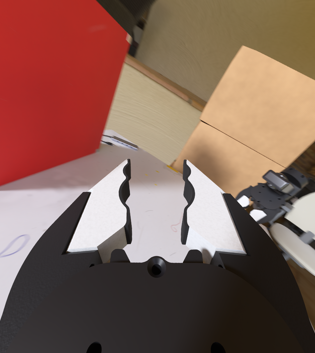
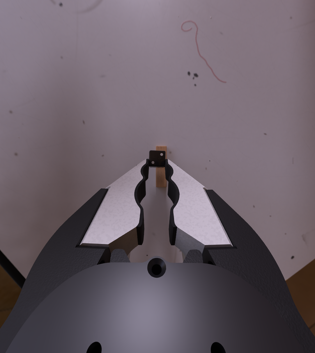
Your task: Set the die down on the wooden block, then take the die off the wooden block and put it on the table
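In the right wrist view, a small black die (image 2: 157,159) with white pips sits between the tips of my right gripper (image 2: 156,162), which is shut on it. The die is over the far part of a thin, light wooden block (image 2: 161,178) lying flat on the white table (image 2: 95,95); I cannot tell whether the die touches the block. My left gripper (image 1: 156,162) is open and empty, low over the table, away from the die. The right gripper also shows in the left wrist view (image 1: 248,208), off to the right, pointing down.
A big red box (image 1: 47,91) stands on the table at the left, close to my left gripper. Cardboard boxes (image 1: 258,124) stand beyond the table's far edge. The table bears pen scribbles and spots. Its near edge shows at the lower corners of the right wrist view.
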Controlling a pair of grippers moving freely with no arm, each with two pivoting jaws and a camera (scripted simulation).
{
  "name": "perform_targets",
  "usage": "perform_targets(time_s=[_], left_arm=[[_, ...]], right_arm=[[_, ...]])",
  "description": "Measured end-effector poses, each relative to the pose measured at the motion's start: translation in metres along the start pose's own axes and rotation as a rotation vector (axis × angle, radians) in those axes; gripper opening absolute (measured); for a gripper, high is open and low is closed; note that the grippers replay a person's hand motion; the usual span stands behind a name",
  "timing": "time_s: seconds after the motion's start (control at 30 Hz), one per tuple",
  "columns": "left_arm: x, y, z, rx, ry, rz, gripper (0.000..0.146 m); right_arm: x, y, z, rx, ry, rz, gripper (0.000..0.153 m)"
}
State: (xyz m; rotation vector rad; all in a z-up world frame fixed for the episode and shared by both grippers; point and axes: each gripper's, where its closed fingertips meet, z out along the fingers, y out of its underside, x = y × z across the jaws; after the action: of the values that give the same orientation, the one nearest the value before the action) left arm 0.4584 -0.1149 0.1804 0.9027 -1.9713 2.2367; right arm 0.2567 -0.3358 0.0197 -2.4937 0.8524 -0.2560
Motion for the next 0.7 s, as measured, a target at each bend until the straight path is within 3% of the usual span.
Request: perform_targets(time_s=[0.13, 0.23, 0.27, 0.3, 0.43, 0.7], left_arm=[[0.025, 0.031, 0.042, -0.111, 0.167, -0.097, 0.056], [0.026, 0.039, 0.060, -0.153, 0.182, -0.115, 0.055], [0.026, 0.039, 0.062, -0.159, 0.182, -0.107, 0.053], [0.025, 0.038, 0.063, -0.160, 0.178, -0.094, 0.051], [0.014, 0.036, 0.052, -0.100, 0.110, -0.061, 0.041], [-0.034, 0.028, -0.007, -0.008, -0.086, -0.265, 0.034]], right_arm=[[0.004, 0.009, 0.003, 0.009, 0.017, -0.029, 0.016], [0.005, 0.010, 0.002, 0.026, 0.006, -0.012, 0.020], [0.006, 0.010, 0.001, 0.026, 0.006, -0.003, 0.041], [0.007, 0.009, -0.002, 0.031, 0.006, 0.008, 0.052], [0.007, 0.002, -0.006, 0.032, -0.005, 0.074, 0.053], [0.006, 0.004, -0.003, -0.096, 0.009, 0.158, 0.048]])
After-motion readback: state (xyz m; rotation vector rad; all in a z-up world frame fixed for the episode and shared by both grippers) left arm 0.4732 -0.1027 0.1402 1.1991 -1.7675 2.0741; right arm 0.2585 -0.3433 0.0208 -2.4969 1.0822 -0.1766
